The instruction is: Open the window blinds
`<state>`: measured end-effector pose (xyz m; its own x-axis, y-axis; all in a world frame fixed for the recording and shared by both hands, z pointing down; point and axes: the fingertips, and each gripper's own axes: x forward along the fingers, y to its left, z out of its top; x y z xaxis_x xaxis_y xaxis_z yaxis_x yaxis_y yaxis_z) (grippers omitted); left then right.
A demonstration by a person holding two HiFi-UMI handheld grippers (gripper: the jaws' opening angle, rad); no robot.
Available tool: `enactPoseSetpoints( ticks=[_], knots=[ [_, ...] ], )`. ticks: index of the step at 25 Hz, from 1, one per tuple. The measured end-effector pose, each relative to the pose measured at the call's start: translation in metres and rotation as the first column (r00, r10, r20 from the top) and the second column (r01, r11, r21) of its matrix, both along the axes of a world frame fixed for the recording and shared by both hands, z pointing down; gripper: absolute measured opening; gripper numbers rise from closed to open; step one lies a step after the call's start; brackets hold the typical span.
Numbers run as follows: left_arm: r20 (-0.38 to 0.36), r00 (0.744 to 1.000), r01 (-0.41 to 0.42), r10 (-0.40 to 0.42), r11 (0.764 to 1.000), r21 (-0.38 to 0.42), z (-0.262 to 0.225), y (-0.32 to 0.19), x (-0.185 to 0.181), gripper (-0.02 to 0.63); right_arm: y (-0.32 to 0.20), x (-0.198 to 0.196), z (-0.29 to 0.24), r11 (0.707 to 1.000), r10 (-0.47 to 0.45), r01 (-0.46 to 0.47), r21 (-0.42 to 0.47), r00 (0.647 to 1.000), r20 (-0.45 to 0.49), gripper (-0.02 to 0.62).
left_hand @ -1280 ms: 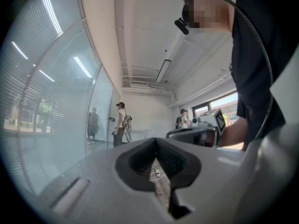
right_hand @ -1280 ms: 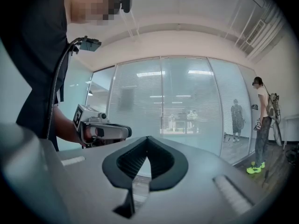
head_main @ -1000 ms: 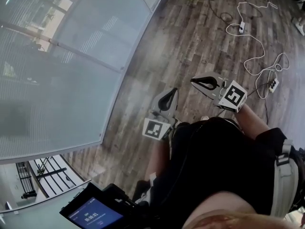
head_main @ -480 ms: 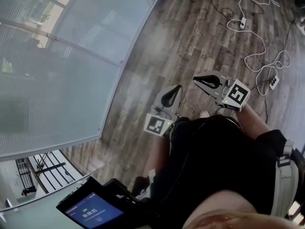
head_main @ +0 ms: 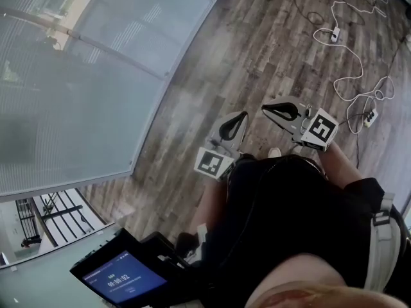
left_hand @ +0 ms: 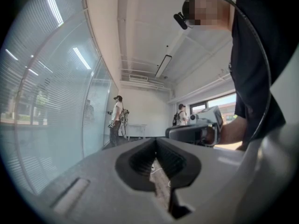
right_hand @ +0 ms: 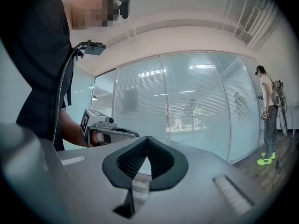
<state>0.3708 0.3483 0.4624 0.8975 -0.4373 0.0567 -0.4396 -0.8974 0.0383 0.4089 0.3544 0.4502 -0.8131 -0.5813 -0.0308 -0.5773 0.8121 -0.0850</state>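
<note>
Blinds: hanging lowered over the glass wall at our left, slats covering the panes; we are touching them with neither tool.
Left tongs: we are holding them pinched together, tips meeting, nothing between the pads, pointing level along the glass.
Right tongs: we are holding them squeezed together too, empty, pointing toward the blinds, near the left pair.
Floor: wooden planks are lying under both tools, with white cables trailing at the far right.
Screen: glowing on a dark device at our lower left.
People: one person is standing by the glass far off; another person is standing farther right.
</note>
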Motion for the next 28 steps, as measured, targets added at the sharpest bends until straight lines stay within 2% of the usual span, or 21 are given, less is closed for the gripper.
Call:
enactPoseSetpoints(
  ticks=[3,18,24,28],
  knots=[
    [-0.002,1.0,0.019,-0.019,1.0,-0.001,0.002,-0.001,-0.005,0.003,-0.003,-0.006,0.005,1.0,-0.025,0.025,-0.007,1.0,0.003,0.006],
    [-0.003,0.987,0.159,-0.159,0.987,-0.019,0.008,-0.042,-0.084,0.003,-0.052,-0.09,0.007,0.979,-0.201,0.201,-0.027,0.98,-0.008,0.006],
    [-0.014,0.975,0.222,-0.223,0.975,-0.018,0.013,-0.054,-0.115,0.003,-0.061,-0.132,0.019,0.945,-0.325,0.324,-0.035,0.944,-0.051,0.006],
    [-0.034,0.96,0.277,-0.277,0.961,-0.008,0.014,-0.062,-0.143,0.003,-0.071,-0.159,0.022,0.929,-0.369,0.367,-0.037,0.928,-0.057,0.006]
  ],
)
